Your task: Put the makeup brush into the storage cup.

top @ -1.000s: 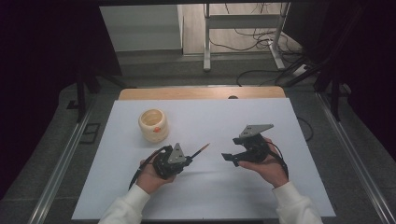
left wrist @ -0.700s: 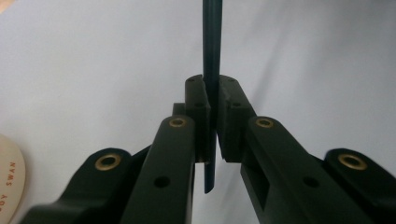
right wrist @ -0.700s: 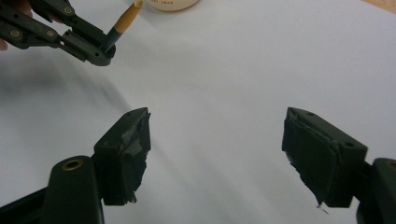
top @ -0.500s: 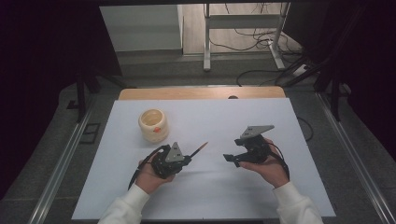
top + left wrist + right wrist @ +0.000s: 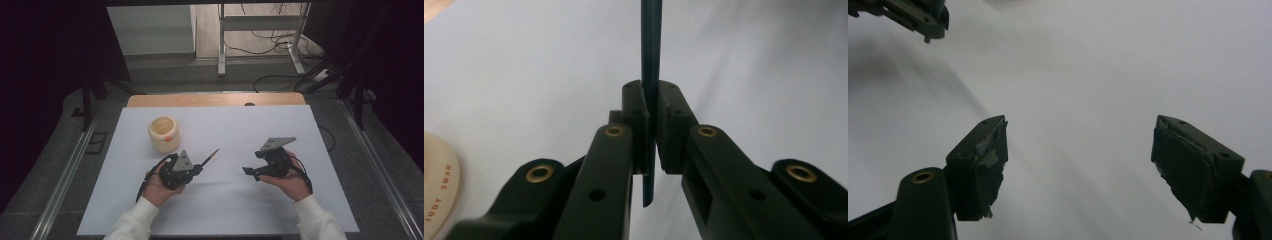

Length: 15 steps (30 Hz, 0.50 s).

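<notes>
**Brush clamped on the left, right tongs wide and waiting**

I have the left gripper (image 5: 196, 169) closed tight on a thin brush (image 5: 210, 157), low and left of centre in the high view. The brush pokes out past the jaws toward the upper right of that frame, its pale tip lifted off the white mat (image 5: 240, 210). In the left gripper view the dark shaft (image 5: 650, 60) runs straight up the middle, pinched between the two pads, with a short stub hanging below them. I read that grip as near the tail end, so most of the length is free to reach into something.

The likely target is the cream pot (image 5: 164, 134), sitting up and left of the left gripper, near but apart from the brush. Its edge shows at the lower left of the left gripper view.

The right gripper (image 5: 251, 171) sits right of centre in the high view, jaws spread with nothing between them; its own view shows both taped pads (image 5: 990, 155) over bare mat. I take it as standing by to steady or take over.

Hard to make out: the brush tip is tiny and soft in the high view, so it may be bristles or just a lighter ferrule. The pot's inside is hidden, and its lettering is cut off at the frame edge.
</notes>
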Each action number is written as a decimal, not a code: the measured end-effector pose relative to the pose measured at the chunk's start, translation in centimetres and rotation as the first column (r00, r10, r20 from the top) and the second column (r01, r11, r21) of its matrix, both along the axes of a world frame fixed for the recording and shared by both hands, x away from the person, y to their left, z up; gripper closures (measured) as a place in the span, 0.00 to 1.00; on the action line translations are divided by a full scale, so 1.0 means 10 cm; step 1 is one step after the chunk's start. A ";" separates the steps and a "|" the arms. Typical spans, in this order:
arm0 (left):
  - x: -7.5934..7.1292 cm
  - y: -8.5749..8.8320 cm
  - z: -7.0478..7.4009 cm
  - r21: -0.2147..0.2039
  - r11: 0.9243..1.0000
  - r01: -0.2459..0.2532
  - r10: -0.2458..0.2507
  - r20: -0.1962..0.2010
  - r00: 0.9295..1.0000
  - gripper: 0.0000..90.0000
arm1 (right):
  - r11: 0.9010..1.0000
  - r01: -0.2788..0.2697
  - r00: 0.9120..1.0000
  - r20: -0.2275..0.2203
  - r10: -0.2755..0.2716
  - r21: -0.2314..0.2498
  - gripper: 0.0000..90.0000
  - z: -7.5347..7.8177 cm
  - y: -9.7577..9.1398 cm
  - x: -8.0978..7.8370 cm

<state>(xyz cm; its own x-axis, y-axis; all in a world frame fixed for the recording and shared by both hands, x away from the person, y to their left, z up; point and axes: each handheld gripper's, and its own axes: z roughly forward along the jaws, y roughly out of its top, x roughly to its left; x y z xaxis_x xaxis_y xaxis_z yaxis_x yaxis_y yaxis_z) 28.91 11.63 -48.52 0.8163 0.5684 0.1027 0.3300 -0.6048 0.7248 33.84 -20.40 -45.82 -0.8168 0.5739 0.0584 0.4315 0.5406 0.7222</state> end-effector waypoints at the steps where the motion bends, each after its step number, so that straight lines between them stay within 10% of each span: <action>1: 0.00 0.01 0.01 -0.004 1.000 -0.002 0.002 0.002 1.000 0.94 | 1.000 0.002 1.000 -0.003 -0.003 -0.004 0.25 -0.01 -0.01 0.00; 15: 0.01 0.14 0.04 -0.056 0.998 -0.038 0.039 0.006 0.999 0.94 | 0.998 0.056 0.998 0.017 -0.056 0.001 0.22 -0.13 -0.22 -0.11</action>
